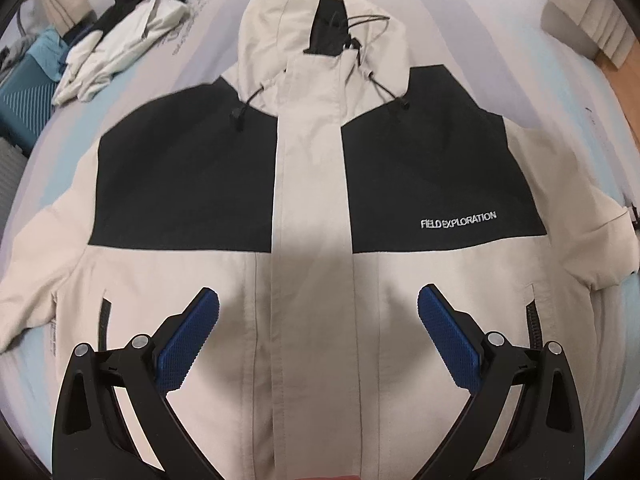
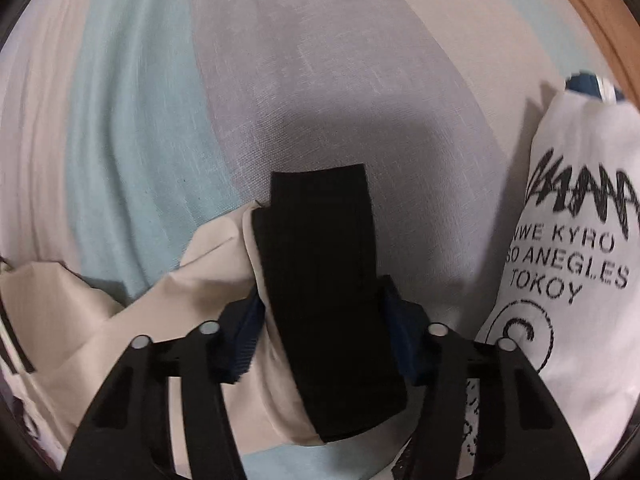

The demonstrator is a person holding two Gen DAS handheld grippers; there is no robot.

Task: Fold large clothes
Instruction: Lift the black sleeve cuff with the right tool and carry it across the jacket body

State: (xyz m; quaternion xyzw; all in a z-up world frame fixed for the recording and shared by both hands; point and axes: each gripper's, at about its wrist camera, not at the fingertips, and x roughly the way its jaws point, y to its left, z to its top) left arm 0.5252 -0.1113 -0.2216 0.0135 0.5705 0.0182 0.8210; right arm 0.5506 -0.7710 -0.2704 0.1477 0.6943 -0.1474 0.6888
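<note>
A beige and black hooded jacket (image 1: 312, 200) lies spread face up on the striped bed sheet (image 1: 580, 112), hood at the far end, sleeves out to both sides. My left gripper (image 1: 318, 300) hovers open and empty above the jacket's lower front, its blue pads (image 1: 188, 344) wide apart. My right gripper (image 2: 320, 292) is shut on the jacket's sleeve end, beige fabric with a black cuff strap (image 2: 320, 264), held above the sheet (image 2: 280, 80).
A crumpled white and black garment (image 1: 116, 40) lies at the far left of the bed, next to a teal case (image 1: 24, 92). A white printed garment (image 2: 580, 240) lies to the right of my right gripper. The wooden floor (image 2: 592, 12) shows beyond the bed's edge.
</note>
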